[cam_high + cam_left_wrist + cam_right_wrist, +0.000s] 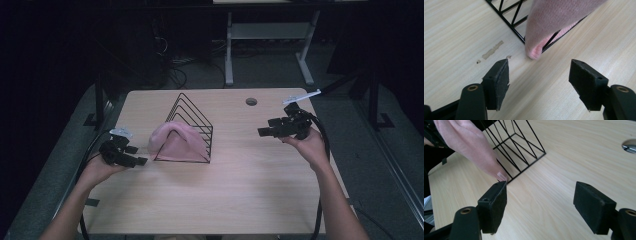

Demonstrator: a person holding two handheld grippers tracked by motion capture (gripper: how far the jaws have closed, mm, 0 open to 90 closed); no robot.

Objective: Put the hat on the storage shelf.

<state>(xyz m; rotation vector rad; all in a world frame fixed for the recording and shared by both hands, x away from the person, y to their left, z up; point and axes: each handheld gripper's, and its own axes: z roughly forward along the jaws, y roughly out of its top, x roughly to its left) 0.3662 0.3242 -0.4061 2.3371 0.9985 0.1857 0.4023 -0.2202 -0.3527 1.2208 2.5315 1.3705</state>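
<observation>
Item: pink knitted sock, draped over the sloping wires of a black wire rack; one end hangs down the rack's left side, its cuff reaching the tabletop just outside the base wire, as the left gripper view shows

Landmark: the wire rack, triangular in profile, standing upright on a light wooden table, left of the table's middle

Left gripper: held just left of the rack, near the sock's hanging end, pointing toward it; jaws apart, nothing between them, bare tabletop below; sock's cuff lies just ahead of the tips, not touching

Right gripper: held well to the right of the rack, pointing back toward it; jaws apart, nothing between them

Also noted: round cable hole in the table, behind and right of the rack; a scuff mark on the wood, just left of the rack's base
</observation>
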